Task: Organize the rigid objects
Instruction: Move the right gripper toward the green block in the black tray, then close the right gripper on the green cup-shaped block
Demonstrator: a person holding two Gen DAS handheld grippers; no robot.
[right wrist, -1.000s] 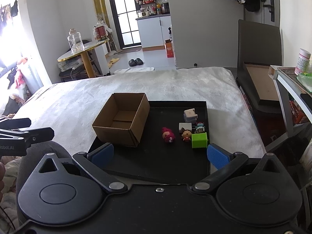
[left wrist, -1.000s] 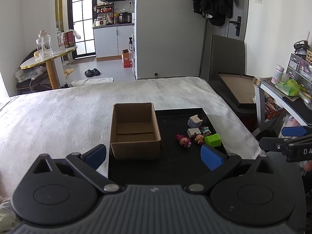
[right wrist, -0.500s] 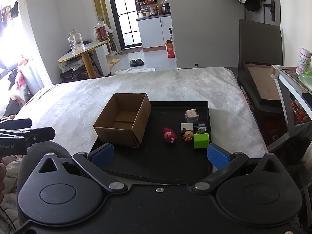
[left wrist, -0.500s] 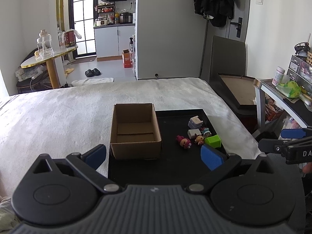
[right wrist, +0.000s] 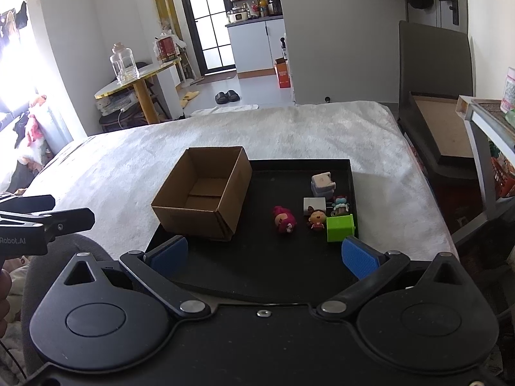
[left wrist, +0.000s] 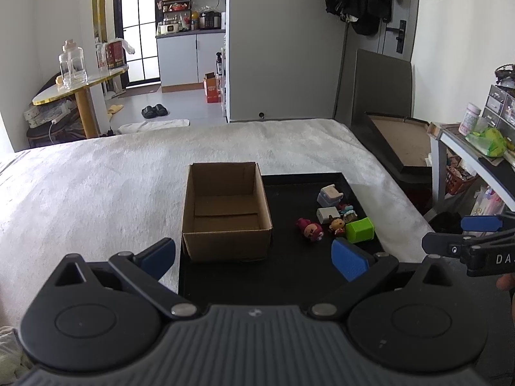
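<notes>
An open, empty cardboard box [left wrist: 225, 212] [right wrist: 202, 193] stands on the left part of a black tray [left wrist: 289, 276] [right wrist: 283, 257] on a white bed. Small toys lie at the tray's right: a pink doll [left wrist: 310, 229] [right wrist: 285, 219], a green block [left wrist: 360, 230] [right wrist: 340, 227], a small red-dressed doll [right wrist: 317, 218], a white cube [left wrist: 327, 215], a grey-white toy [left wrist: 329, 194] [right wrist: 323, 184] and a teal figure [right wrist: 340, 202]. My left gripper [left wrist: 254, 259] is open and empty before the tray's near edge. My right gripper [right wrist: 264, 259] is open and empty, also short of the tray.
The white blanket [left wrist: 96, 193] covers the bed around the tray. A desk with clutter [left wrist: 476, 148] stands to the right, with a dark board [left wrist: 396, 135] leaning beside the bed. A round table with a glass jar [left wrist: 72, 67] is at the far left.
Both grippers have drifted slightly; the scene sits marginally lower in the views. Nothing was grasped or moved on the tray.
</notes>
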